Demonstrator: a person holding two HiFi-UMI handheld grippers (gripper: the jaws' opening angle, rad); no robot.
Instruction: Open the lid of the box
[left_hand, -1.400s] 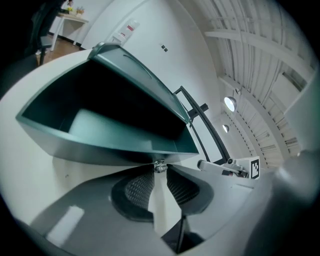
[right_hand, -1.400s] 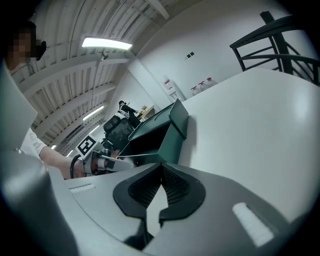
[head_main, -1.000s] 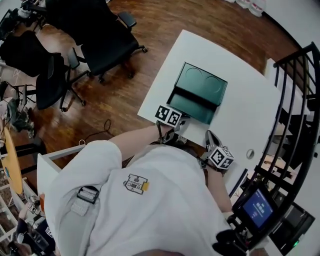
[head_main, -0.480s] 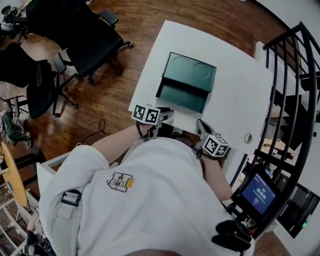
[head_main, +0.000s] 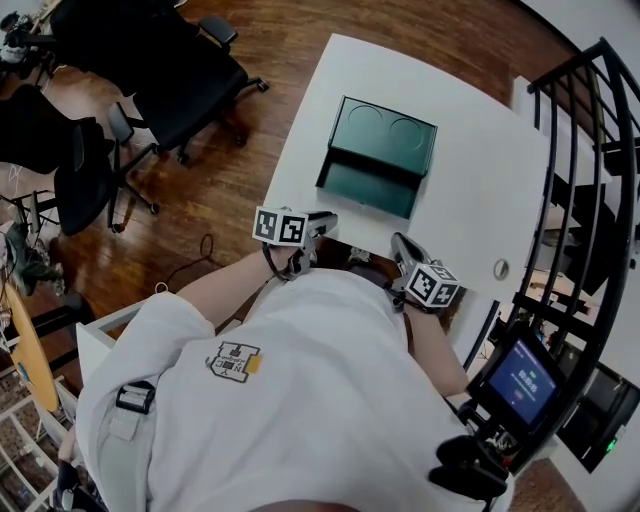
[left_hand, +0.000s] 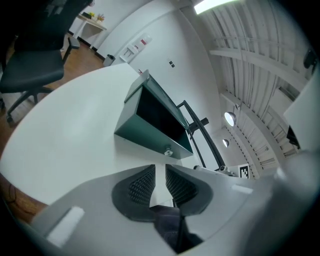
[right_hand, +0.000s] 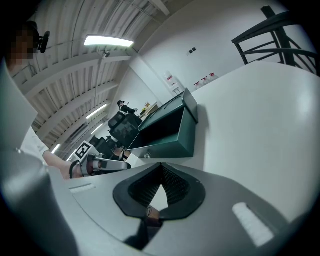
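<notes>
The dark green box (head_main: 366, 189) stands on the white table (head_main: 480, 190) with its lid (head_main: 386, 134) swung back and lying flat behind it. The inside looks dark and empty. My left gripper (head_main: 326, 222) hovers near the table's front edge, short of the box (left_hand: 150, 131). Its jaws are closing to a narrow gap with nothing between them. My right gripper (head_main: 399, 245) sits beside it to the right, also short of the box (right_hand: 167, 136), its tips together and empty. A small metal latch (left_hand: 167, 151) shows on the box's front wall.
Black office chairs (head_main: 185, 75) stand on the wooden floor left of the table. A black metal railing (head_main: 590, 150) runs along the right side. A small round fitting (head_main: 500, 269) sits in the table top at the right. A screen (head_main: 522, 380) glows at lower right.
My left gripper has drawn back from the box's front edge toward the table's near edge. The right gripper has barely moved. The lid stays open throughout.
</notes>
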